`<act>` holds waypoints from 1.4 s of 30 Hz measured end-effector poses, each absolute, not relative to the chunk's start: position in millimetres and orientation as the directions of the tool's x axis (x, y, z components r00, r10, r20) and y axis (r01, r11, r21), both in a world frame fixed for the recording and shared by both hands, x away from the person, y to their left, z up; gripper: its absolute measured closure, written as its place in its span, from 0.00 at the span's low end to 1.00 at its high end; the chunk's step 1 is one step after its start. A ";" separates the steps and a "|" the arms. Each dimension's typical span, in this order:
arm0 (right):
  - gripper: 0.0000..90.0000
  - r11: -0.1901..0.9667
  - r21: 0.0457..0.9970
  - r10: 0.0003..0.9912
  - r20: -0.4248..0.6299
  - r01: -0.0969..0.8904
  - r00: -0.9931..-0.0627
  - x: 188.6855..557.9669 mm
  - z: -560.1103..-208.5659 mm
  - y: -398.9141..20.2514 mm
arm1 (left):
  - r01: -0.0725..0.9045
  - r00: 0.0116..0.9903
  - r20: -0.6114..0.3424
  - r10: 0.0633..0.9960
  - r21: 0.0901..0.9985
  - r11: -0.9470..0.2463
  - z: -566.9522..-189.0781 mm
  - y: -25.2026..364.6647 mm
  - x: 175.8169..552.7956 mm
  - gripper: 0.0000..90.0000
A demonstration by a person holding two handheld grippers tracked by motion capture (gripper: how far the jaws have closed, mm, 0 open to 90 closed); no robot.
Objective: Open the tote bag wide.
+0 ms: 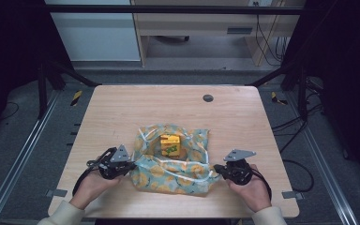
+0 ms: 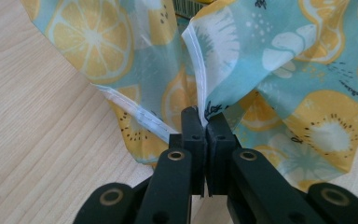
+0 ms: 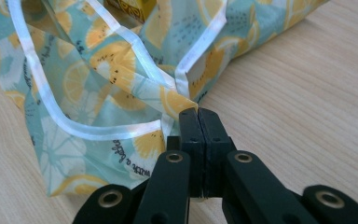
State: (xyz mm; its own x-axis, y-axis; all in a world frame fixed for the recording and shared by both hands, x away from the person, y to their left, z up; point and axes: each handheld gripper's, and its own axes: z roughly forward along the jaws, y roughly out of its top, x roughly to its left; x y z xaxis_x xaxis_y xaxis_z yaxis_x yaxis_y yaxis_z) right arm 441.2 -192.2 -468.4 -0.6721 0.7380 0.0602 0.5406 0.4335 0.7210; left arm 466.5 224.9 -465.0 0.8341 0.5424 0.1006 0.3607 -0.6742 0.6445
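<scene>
A pale wooden table [image 1: 122, 112] is seen from above in a dim workroom, framed by dark metal rails, with a small round grey cap [image 1: 208, 98] set into its far side. On the near half of the table a fabric bag [image 1: 173, 168] printed with lemon slices on light blue is spread open, and a small yellow carton [image 1: 169, 144] is seen standing inside its mouth. The bag is held from both ends. The left gripper [image 1: 130, 165] is pressed to the bag's left edge, and in the left gripper view its jaws are shut tight on a fold of the cloth beside a white hem [image 2: 198, 65]. The right gripper [image 1: 217, 169] is set at the bag's right edge, its jaws likewise clamped on a corner where the white trim [image 3: 98, 133] meets. The carton's printing appears green, though it is too small to be read.
</scene>
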 end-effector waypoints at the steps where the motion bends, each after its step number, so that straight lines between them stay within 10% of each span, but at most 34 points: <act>1: 0.99 0.438 0.719 0.735 0.059 0.540 -0.675 441.9 -469.7 -192.6 | 0.362 0.834 0.101 0.542 0.642 -0.676 -466.0 225.3 467.2 0.98; 19: 0.38 0.426 0.775 0.723 0.017 0.466 -0.690 442.2 -425.5 -179.6 | 0.304 0.825 0.113 0.554 0.738 -0.602 -427.5 232.8 454.9 0.57; 37: 0.44 0.456 0.760 0.711 0.003 0.463 -0.704 492.2 -419.2 -115.8 | 0.274 0.865 0.079 0.496 0.754 -0.598 -418.0 210.3 453.0 0.33; 42: 0.70 0.489 0.736 0.702 -0.014 0.468 -0.712 503.8 -423.4 -101.8 | 0.264 0.881 0.101 0.462 0.706 -0.657 -431.0 190.3 455.7 0.34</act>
State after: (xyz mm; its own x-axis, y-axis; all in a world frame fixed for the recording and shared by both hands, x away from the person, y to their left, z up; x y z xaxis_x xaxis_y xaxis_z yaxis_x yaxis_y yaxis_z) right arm 503.8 -101.8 -423.4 -0.7118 0.7023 -0.0139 0.4685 0.4894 0.7355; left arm 455.7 190.3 -431.0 0.8811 0.4620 0.1006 0.2638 -0.6568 0.7064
